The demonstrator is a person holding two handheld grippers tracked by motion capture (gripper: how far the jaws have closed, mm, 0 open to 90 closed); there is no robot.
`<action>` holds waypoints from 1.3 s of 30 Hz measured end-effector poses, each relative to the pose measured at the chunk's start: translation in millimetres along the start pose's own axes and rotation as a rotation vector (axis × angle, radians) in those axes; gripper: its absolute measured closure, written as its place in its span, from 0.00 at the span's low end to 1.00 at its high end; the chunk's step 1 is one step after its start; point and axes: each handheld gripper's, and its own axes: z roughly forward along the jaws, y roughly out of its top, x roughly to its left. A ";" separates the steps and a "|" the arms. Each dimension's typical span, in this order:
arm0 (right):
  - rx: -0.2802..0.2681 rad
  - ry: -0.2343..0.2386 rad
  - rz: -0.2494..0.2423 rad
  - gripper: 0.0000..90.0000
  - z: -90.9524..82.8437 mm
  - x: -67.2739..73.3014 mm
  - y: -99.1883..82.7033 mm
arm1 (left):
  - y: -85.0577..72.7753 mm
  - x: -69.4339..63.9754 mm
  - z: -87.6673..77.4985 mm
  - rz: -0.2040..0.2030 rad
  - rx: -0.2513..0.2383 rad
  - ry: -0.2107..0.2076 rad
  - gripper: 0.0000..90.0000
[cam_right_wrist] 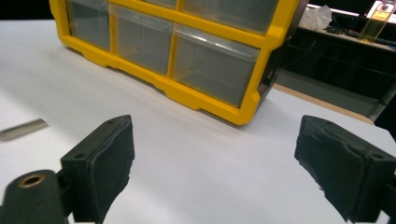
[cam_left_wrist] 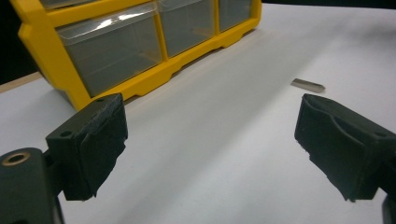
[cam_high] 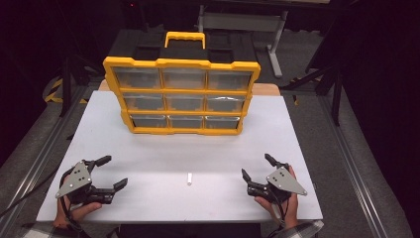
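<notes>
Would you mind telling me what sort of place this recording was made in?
Probably a lab or workshop test bench. A white table stands in a dark room, holding a yellow drawer organizer and one small white piece, with metal framing beside it and a bottle of yellowish liquid behind.

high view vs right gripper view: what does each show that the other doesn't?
High view alone: the bin's yellow handle, all nine drawers, the left gripper and both hands. Right gripper view alone: a bottle of yellow liquid on the dark bench behind the table. Both: the yellow drawer bin, the small white piece on the white table, and the right gripper, open and empty.
</notes>
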 end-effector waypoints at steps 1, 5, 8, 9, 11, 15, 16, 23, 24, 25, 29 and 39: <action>0.007 -0.005 -0.006 0.14 1.4 -1.5 -1.9 | 0.1 0.3 0.4 -0.002 -0.003 -0.001 0.11; 0.006 -0.026 0.012 0.14 1.5 -5.5 -3.7 | -1.4 -0.8 2.0 0.004 0.015 -0.004 0.10; 0.006 -0.041 0.011 0.14 1.7 -5.8 -2.9 | -1.3 -2.0 2.0 0.004 0.011 -0.017 0.10; 0.005 -0.047 0.009 0.14 2.3 -5.3 -2.4 | -0.9 -2.8 1.5 0.010 0.010 -0.016 0.10; 0.004 -0.052 0.005 0.14 2.9 -4.5 -2.2 | -0.4 -4.8 1.4 0.024 0.013 -0.016 0.10; 0.006 -0.053 0.003 0.14 6.1 -4.4 -1.0 | -1.7 -4.1 1.7 0.019 0.019 -0.020 0.10; 0.006 -0.051 0.000 0.14 7.1 -4.6 -0.3 | -1.8 -3.6 1.9 0.018 0.019 -0.023 0.10; -0.003 -0.073 -0.031 0.15 11.7 -5.2 5.1 | -4.1 -5.5 3.2 0.030 0.044 -0.029 0.10; -0.007 -0.075 -0.035 0.15 11.6 -5.5 5.8 | -4.1 -5.9 2.3 0.031 0.044 -0.032 0.10; -0.010 -0.075 -0.036 0.15 11.7 -5.8 6.5 | -3.9 -6.5 1.8 0.033 0.039 -0.030 0.10; -0.017 -0.087 -0.047 0.15 11.6 -7.5 8.5 | -3.1 -7.6 1.8 0.036 0.034 -0.028 0.10; -0.047 -0.127 -0.047 0.14 15.2 -19.7 22.9 | -3.8 -6.9 4.5 0.043 0.047 -0.035 0.09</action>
